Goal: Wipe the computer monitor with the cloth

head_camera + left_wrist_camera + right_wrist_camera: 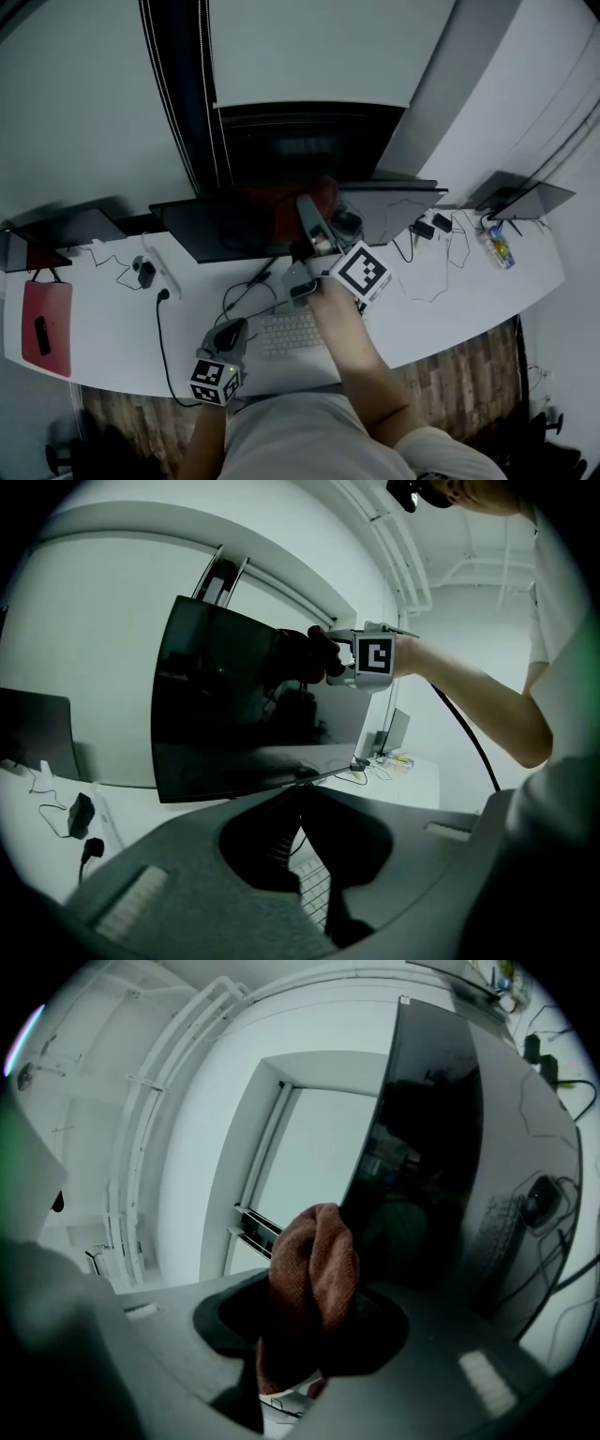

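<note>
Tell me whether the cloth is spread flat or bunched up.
Bunched up. The cloth is gathered into a folded wad clamped in the right gripper, with its top held up at the monitor.

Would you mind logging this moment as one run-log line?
step: wiping | right claw: shut on cloth | cloth: against monitor, upper part | left claw: shut, empty, near keyboard
</note>
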Action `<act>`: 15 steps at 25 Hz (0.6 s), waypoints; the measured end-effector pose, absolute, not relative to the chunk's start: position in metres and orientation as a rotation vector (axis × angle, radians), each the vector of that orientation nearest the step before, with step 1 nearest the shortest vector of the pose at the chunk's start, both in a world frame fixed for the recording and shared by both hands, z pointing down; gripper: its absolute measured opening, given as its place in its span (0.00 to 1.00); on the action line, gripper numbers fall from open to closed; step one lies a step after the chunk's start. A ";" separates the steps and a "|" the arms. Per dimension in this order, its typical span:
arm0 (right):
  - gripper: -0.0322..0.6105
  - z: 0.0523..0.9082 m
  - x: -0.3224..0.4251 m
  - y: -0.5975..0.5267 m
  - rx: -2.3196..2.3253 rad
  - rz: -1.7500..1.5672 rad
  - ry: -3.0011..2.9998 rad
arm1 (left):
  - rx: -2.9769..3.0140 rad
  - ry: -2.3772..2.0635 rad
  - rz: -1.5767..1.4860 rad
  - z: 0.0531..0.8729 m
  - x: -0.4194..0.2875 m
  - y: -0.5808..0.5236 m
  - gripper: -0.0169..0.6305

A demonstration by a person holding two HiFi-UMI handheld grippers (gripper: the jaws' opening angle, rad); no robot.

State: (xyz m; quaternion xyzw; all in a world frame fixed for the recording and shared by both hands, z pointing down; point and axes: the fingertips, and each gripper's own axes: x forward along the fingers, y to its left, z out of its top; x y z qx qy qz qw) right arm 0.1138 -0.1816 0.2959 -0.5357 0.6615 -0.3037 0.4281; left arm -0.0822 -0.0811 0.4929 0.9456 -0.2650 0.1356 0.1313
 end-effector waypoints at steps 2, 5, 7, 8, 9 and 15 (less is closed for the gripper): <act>0.29 0.298 0.130 -0.175 -1.361 -0.753 1.635 | 2.752 -0.745 0.395 0.493 -0.068 -0.079 0.04; 0.29 0.300 0.154 -0.166 -1.391 -0.738 1.617 | 2.761 -0.705 0.402 0.494 -0.049 -0.075 0.04; 0.29 0.301 0.171 -0.159 -1.407 -0.727 1.603 | 2.766 -0.682 0.406 0.494 -0.036 -0.073 0.04; 0.29 0.302 0.180 -0.156 -1.417 -0.722 1.594 | 2.767 -0.672 0.408 0.495 -0.030 -0.072 0.04; 0.29 0.302 0.189 -0.153 -1.428 -0.719 1.584 | 2.770 -0.662 0.410 0.495 -0.024 -0.071 0.04; 0.29 0.306 0.237 -0.133 -1.483 -0.711 1.525 | 2.788 -0.606 0.420 0.495 0.013 -0.062 0.04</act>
